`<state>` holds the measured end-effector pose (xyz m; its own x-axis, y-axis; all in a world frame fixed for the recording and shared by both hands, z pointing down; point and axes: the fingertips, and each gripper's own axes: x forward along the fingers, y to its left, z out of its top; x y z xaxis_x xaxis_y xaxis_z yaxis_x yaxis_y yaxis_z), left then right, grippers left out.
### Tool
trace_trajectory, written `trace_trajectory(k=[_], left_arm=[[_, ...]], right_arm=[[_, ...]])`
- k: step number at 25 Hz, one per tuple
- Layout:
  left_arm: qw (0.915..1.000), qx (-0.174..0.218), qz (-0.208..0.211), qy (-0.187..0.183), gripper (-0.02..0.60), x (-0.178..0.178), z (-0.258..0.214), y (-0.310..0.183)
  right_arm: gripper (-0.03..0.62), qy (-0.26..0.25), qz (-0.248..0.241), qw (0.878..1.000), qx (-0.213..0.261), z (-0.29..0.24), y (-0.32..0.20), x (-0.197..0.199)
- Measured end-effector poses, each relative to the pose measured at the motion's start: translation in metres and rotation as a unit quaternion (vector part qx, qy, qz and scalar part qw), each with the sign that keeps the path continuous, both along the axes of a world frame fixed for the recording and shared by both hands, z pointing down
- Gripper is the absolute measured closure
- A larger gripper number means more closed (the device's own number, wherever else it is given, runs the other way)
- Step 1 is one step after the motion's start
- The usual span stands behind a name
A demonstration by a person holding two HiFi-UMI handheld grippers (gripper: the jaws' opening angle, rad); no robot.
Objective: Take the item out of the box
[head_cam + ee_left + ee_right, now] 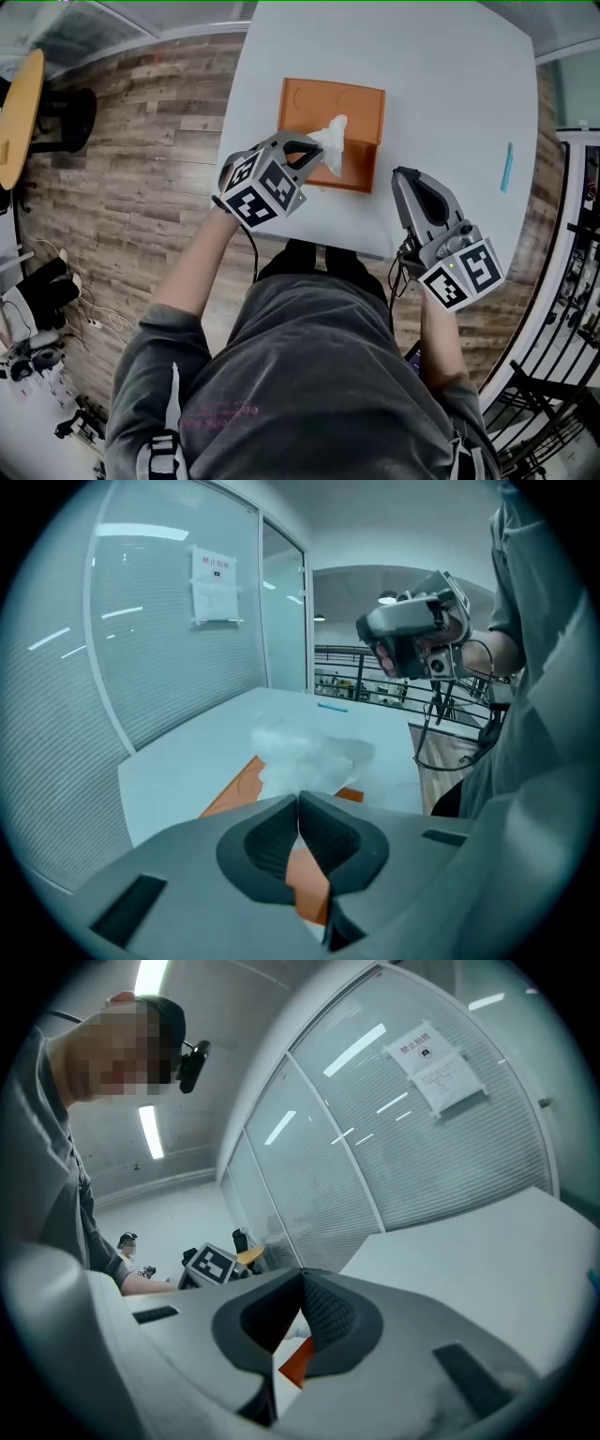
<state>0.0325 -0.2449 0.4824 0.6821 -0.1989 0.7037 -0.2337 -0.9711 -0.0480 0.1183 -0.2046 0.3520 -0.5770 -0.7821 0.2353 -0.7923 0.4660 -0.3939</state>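
An open orange box (361, 108) lies on the white table (450, 84). A crumpled clear plastic bag (333, 141) stands up over the box's near left part. My left gripper (317, 150) is shut on the bag's near edge. In the left gripper view the bag (309, 757) bulges just beyond the closed jaw tips of the left gripper (299, 799), with the box (230, 794) under it. My right gripper (401, 174) hovers to the right of the box by the table's near edge. It is shut, with nothing between the jaws of the right gripper (302, 1275).
A thin blue pen-like stick (507, 167) lies on the table's right side. The table's near edge runs just in front of me, with wooden floor (141, 141) to the left. A round yellow table (19, 112) stands far left and black railings (572, 309) stand at right.
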Motion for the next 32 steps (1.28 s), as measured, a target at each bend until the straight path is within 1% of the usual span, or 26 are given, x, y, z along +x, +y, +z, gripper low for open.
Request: trace_trajectory(k=[4, 9, 15, 18, 24, 28, 32], left_arm=[[0.9986, 0.016, -0.023, 0.045, 0.569, -0.003, -0.042, -0.007], [0.9948, 0.041, -0.044, 0.082, 0.569, -0.009, -0.080, -0.017], [0.9863, 0.074, -0.060, 0.134, 0.569, -0.016, -0.137, -0.025], [0.9817, 0.075, -0.071, 0.160, 0.569, -0.018, -0.152, -0.024], [0.9742, 0.087, -0.086, 0.190, 0.569, -0.018, -0.176, -0.027], [0.9668, 0.103, -0.095, 0.214, 0.569, -0.024, -0.198, -0.029], [0.9602, 0.111, -0.104, 0.234, 0.569, -0.026, -0.211, -0.034]], right_arm=[[0.589, 0.004, 0.001, 1.000, 0.017, -0.019, -0.002, -0.005], [0.589, 0.007, -0.002, 0.999, 0.038, -0.035, -0.010, -0.012], [0.589, 0.013, -0.011, 0.998, 0.067, -0.063, -0.015, -0.022], [0.589, 0.016, -0.016, 0.997, 0.079, -0.072, -0.014, -0.025], [0.589, 0.020, -0.023, 0.995, 0.094, -0.085, -0.017, -0.021], [0.589, 0.022, -0.026, 0.994, 0.104, -0.097, -0.022, -0.023], [0.589, 0.022, -0.035, 0.993, 0.114, -0.105, -0.027, -0.026]])
